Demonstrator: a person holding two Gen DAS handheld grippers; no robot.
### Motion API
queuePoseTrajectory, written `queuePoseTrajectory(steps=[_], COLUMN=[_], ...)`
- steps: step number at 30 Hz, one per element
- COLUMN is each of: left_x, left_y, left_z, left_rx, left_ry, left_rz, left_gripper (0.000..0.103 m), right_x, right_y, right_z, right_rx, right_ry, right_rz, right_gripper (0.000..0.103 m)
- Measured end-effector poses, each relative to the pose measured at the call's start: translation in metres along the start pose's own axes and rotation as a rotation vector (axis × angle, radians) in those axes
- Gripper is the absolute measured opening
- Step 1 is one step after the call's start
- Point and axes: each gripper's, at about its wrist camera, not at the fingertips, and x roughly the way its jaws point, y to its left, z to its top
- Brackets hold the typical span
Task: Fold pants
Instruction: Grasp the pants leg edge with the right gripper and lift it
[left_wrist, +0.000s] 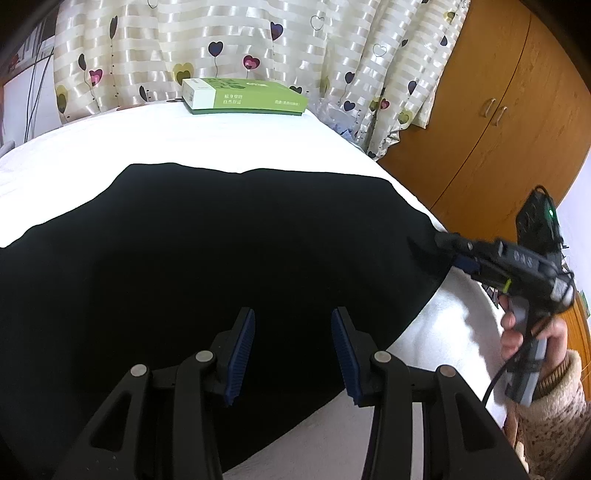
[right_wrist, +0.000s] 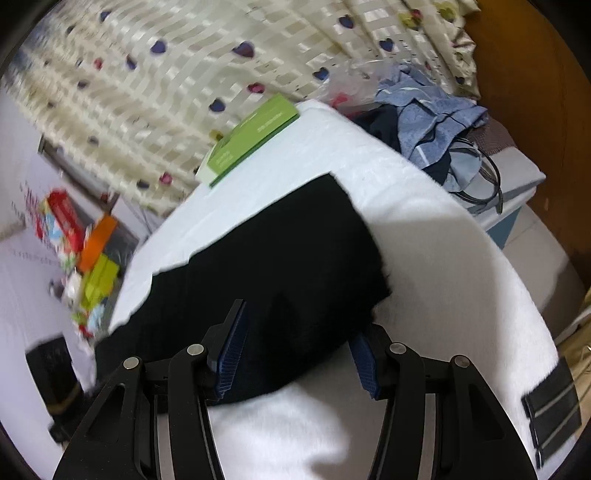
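Note:
The black pants (left_wrist: 221, 266) lie spread on the white cloth-covered table (left_wrist: 184, 133). My left gripper (left_wrist: 293, 350) is open, hovering just above the near part of the pants, with nothing between its blue pads. My right gripper (left_wrist: 448, 247) is at the pants' right edge. In the right wrist view the right gripper (right_wrist: 299, 354) is open, and the edge of the pants (right_wrist: 266, 258) lies between its jaws; the right pad (right_wrist: 364, 365) is partly under the fabric.
A green box (left_wrist: 245, 96) sits at the table's far edge in front of a heart-patterned curtain (left_wrist: 221, 44). A wooden wardrobe (left_wrist: 498, 118) stands to the right. Blue clothes (right_wrist: 432, 122) are piled beyond the table. Colourful boxes (right_wrist: 85, 251) lie to the left.

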Motion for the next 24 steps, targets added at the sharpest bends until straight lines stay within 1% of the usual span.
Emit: queuePoseTrajectory(steps=[2, 3, 4, 5, 7, 8, 9, 12, 16, 19, 20, 22, 24], left_x=[0.000, 0.000, 0.000, 0.000, 0.002, 0.003, 0.004, 0.007, 0.011, 0.013, 0.014, 0.018, 0.023], left_y=[0.000, 0.000, 0.000, 0.001, 0.001, 0.000, -0.001, -0.003, -0.005, -0.005, -0.004, -0.002, 0.001], left_z=[0.000, 0.001, 0.001, 0.002, 0.004, 0.006, 0.007, 0.013, 0.024, 0.037, 0.042, 0.052, 0.064], left_rx=[0.001, 0.000, 0.000, -0.003, -0.003, 0.001, 0.006, 0.015, 0.010, -0.008, -0.016, -0.044, -0.080], left_ry=[0.001, 0.001, 0.001, 0.002, 0.006, 0.007, 0.008, 0.013, 0.016, 0.015, 0.013, 0.014, 0.020], left_rz=[0.001, 0.000, -0.002, -0.005, -0.009, -0.009, -0.010, -0.021, -0.046, -0.093, -0.110, -0.136, -0.184], left_gripper=[0.046, 0.046, 0.046, 0.046, 0.046, 0.046, 0.046, 0.046, 0.046, 0.046, 0.050, 0.055, 0.056], right_x=[0.001, 0.000, 0.001, 0.001, -0.002, -0.003, -0.003, -0.004, 0.001, 0.007, 0.011, 0.016, 0.018], right_y=[-0.003, -0.003, -0.003, -0.003, -0.004, -0.003, -0.001, 0.016, 0.042, 0.056, 0.061, 0.068, 0.074], right_z=[0.001, 0.001, 0.001, 0.001, 0.003, 0.004, 0.005, 0.008, 0.006, 0.000, -0.002, -0.007, -0.011], right_rx=[0.028, 0.031, 0.023, 0.021, 0.034, 0.028, 0.019, -0.061, -0.172, -0.240, -0.257, -0.289, -0.321], right_ry=[-0.012, -0.020, -0.026, -0.027, -0.040, -0.047, -0.051, -0.062, -0.063, -0.054, -0.041, -0.027, -0.018], right_rz=[0.007, 0.001, -0.022, -0.036, -0.025, -0.018, -0.017, -0.018, 0.000, 0.005, 0.012, 0.021, 0.019], right_gripper=[0.053, 0.047, 0.034, 0.029, 0.015, 0.013, 0.011, 0.008, 0.007, 0.007, 0.007, 0.007, 0.007])
